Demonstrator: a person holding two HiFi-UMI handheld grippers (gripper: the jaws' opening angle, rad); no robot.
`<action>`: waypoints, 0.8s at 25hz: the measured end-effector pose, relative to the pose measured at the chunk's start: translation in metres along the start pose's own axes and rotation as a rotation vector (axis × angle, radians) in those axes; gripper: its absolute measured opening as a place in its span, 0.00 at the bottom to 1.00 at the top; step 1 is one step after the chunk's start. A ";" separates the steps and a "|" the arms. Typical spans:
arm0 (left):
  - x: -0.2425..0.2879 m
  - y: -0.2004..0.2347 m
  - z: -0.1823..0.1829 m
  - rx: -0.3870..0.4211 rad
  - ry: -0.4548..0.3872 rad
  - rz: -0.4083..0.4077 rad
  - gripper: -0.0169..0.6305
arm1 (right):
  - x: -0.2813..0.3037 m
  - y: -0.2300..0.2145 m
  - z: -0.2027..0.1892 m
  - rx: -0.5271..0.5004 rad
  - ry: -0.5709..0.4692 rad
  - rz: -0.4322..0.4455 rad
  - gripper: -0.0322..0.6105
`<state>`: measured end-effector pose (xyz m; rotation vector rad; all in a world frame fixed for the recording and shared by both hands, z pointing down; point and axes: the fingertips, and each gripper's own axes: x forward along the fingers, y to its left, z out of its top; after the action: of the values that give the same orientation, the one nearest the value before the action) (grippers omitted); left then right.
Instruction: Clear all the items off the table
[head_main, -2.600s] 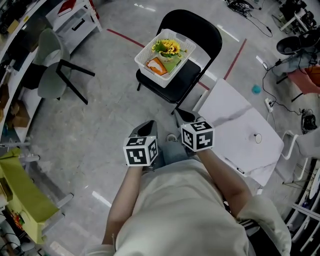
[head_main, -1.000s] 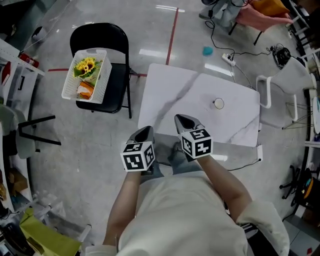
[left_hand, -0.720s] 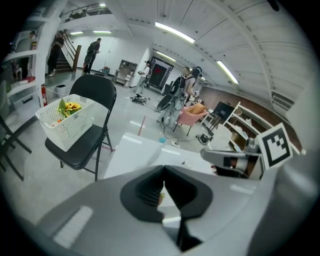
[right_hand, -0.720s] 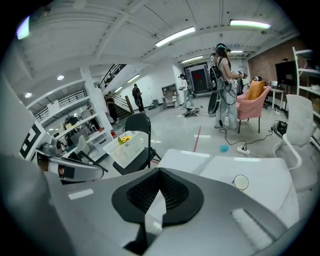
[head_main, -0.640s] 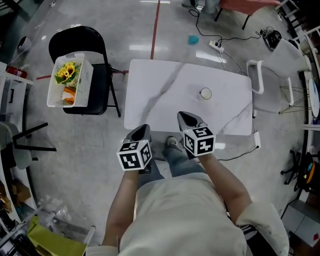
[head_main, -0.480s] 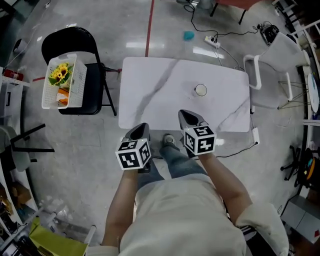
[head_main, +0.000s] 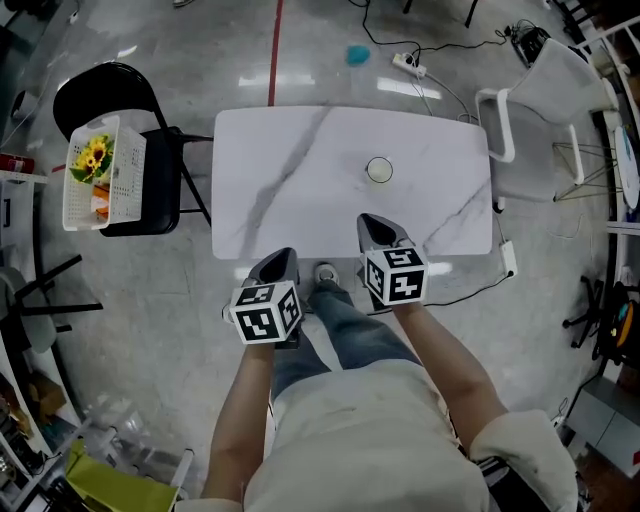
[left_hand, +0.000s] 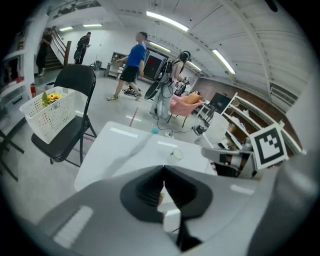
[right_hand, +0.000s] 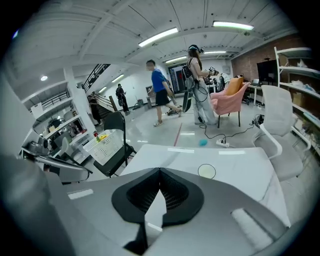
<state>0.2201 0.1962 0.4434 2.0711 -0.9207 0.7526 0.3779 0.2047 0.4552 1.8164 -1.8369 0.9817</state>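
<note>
1. Swinging round since a couple of seconds ago, the person is now facing the white table (head_main: 300, 170) squarely. The black folding chair (head_main: 160, 165) with the white basket (head_main: 122, 180), earlier straight ahead, is now sitting at the left of the head view.
2. The left gripper (head_main: 279, 262) is pointing down at the table's near edge, with its jaws pressed together and nothing between them.
3. The right gripper (head_main: 375, 224) is clenched and empty too, and its tip is showing just over the table's near edge in the head view.
4. A small round item (head_main: 379, 170) is lying on the tabletop, right of centre, beyond the right gripper and well apart from both grippers.
5. The basket is resting on the folding chair's seat beside the table's left end, and it is holding yellow flowers (head_main: 92, 157) and something orange (head_main: 99, 205).
6. A white chair (head_main: 540, 100) is standing at the table's right end.
7. People (left_hand: 131, 65) are walking about in the background of both gripper views.
</note>
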 end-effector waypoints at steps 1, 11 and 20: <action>0.005 -0.003 -0.002 0.001 0.005 -0.001 0.04 | 0.002 -0.005 -0.002 0.003 0.002 -0.002 0.05; 0.051 -0.028 -0.009 0.018 0.026 -0.022 0.04 | 0.027 -0.057 -0.027 0.034 0.028 -0.044 0.07; 0.088 -0.013 -0.023 0.009 0.056 -0.014 0.04 | 0.075 -0.093 -0.050 0.060 0.046 -0.105 0.27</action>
<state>0.2766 0.1887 0.5160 2.0515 -0.8727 0.8053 0.4507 0.1937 0.5619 1.8878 -1.6840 1.0409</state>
